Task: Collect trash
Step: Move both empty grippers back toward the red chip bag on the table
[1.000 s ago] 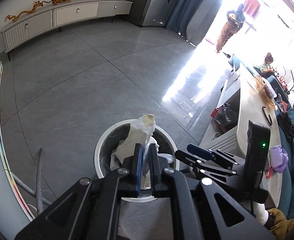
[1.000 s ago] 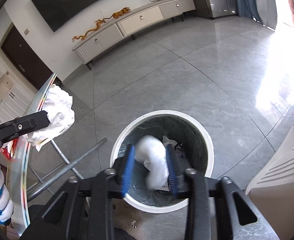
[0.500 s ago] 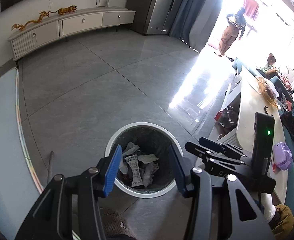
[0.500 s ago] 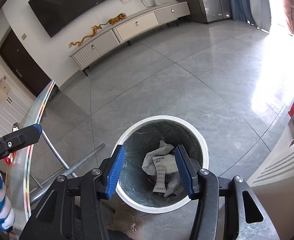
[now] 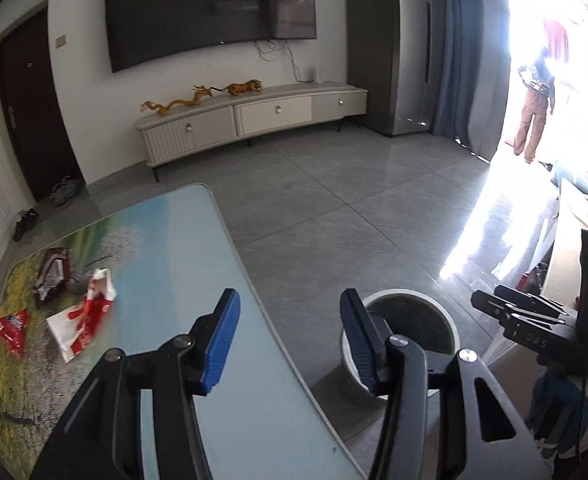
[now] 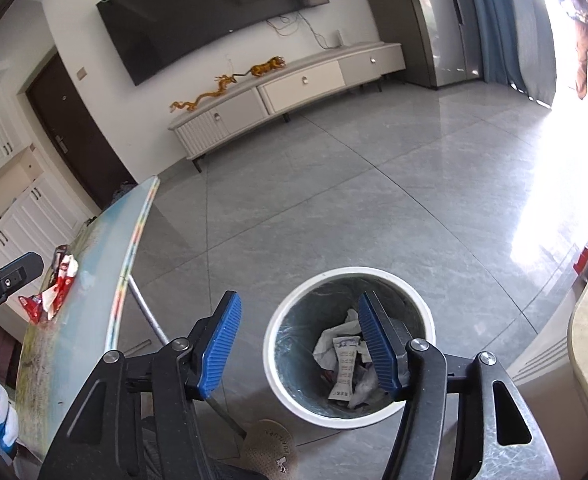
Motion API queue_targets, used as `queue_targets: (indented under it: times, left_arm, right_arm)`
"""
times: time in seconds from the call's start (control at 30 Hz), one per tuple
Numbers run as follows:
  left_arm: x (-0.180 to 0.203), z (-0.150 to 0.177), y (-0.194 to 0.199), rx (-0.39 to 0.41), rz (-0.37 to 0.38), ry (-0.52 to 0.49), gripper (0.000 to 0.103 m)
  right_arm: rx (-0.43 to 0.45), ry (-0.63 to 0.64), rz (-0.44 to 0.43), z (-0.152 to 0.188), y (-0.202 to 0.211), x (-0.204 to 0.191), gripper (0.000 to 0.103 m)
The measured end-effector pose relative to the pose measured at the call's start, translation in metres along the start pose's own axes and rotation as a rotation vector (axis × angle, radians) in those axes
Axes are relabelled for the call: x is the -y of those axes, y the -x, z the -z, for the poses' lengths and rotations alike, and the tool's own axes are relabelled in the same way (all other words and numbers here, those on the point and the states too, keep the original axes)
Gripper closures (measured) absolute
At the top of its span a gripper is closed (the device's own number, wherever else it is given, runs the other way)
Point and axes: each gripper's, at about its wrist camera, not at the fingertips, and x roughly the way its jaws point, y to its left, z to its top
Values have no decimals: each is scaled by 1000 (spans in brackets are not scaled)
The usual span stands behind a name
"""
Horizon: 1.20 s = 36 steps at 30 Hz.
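Above the bin, your right gripper tilts downward, jaws just spreading, nothing between them. Your left gripper angles over the counter edge, jaws likewise released and empty.

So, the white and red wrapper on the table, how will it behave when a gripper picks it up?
The white and red wrapper looks crumpled and thin, so it is probably floppy and will sag from the pads. It seems very light, so a push would likely slide it over the smooth table rather than lift it. Its film looks glossy, so it may slip from a loose pinch.
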Motion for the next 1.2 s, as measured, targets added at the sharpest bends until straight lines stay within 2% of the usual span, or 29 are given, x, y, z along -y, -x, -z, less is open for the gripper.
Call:
queue_targets:
  times: [0.17, 0.37, 0.7, 0.87, 1.2]
  left_arm:
    - [-29, 9, 32, 50, -78, 28, 52]
    - [-56, 21, 62, 85, -133, 67, 52]
    - [-103, 45, 91, 109, -165, 154, 52]
    - [-124, 56, 108, 135, -181, 192, 48]
    - [-172, 83, 131, 160, -213, 290, 48]
  right_arm:
    - [13, 57, -42, -3, 9, -35, 40]
    - [25, 122, -83, -4, 21, -71, 40]
    - [46, 220, -113, -6, 44, -125, 37]
    - [56, 267, -116, -6, 54, -149, 36]
    - [48, 373, -124, -1, 63, -205, 32]
